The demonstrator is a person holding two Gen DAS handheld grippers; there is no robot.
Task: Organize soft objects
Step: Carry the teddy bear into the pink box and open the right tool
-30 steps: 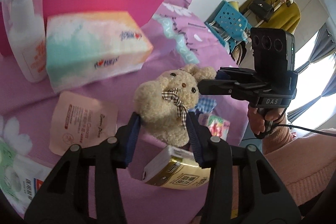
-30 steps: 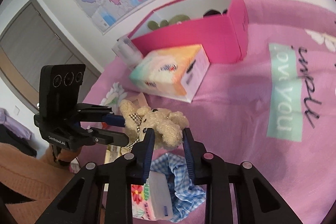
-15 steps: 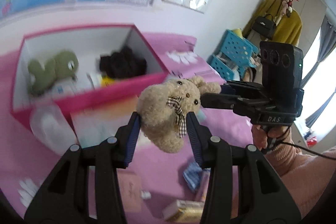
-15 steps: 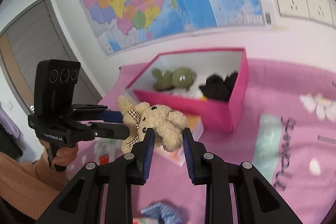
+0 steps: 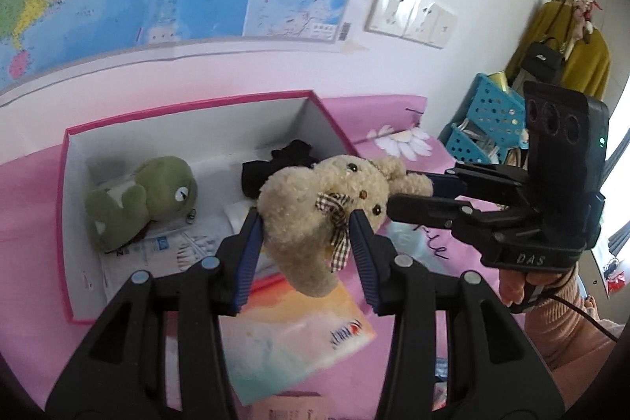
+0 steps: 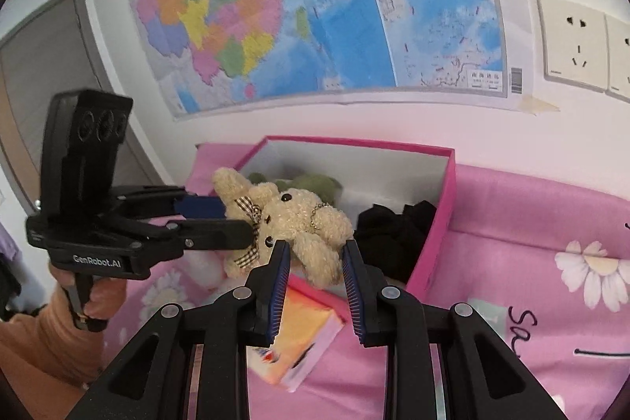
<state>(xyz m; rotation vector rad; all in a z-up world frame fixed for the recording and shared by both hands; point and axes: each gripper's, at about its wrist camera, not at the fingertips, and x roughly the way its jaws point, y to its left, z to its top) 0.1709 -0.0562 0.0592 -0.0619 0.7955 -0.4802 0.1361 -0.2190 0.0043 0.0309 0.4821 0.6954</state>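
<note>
A beige teddy bear with a checked bow hangs in the air, held by both grippers. My left gripper is shut on its body. My right gripper is shut on its leg end and shows in the left wrist view at the bear's right. The bear sits just in front of and above the open pink box. In the box lie a green plush frog, a black cloth and a white packet.
A tissue pack lies on the pink bedsheet in front of the box. A wall with a map and sockets stands behind. Blue baskets and hung clothes stand at the right.
Both grippers have lifted the bear from the bed and carried it up and forward toward the box. The box interior has come into closer view.
</note>
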